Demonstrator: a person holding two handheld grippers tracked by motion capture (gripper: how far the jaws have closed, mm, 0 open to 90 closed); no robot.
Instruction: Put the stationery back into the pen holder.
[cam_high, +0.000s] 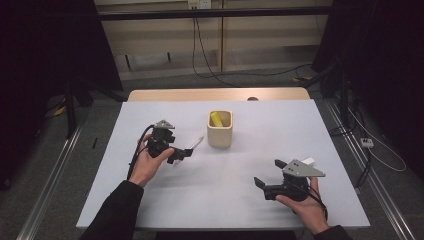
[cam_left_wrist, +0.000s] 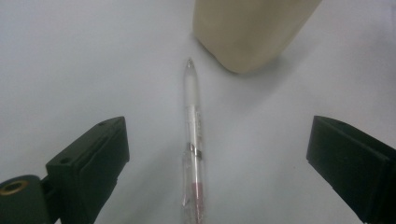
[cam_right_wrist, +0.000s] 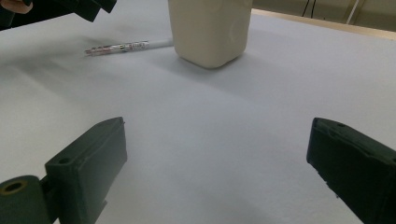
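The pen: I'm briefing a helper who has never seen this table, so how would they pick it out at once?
On the white table stands a beige cup near the middle. Just to its left the pen lies flat, its tip pointing toward the cup, between the open left tongs. It is the clear, slim one with a metal band, unlike the yellow thing inside the cup.

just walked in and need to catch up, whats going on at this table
A person sits at a white table with a two-jaw gripper in each hand. The left gripper hangs over a clear pen that lies flat on the table, its jaws wide open and not touching it. The pen's tip points toward a cream cup with something yellow inside. The right gripper is open too, holding nothing, off to the right near the table's front edge.
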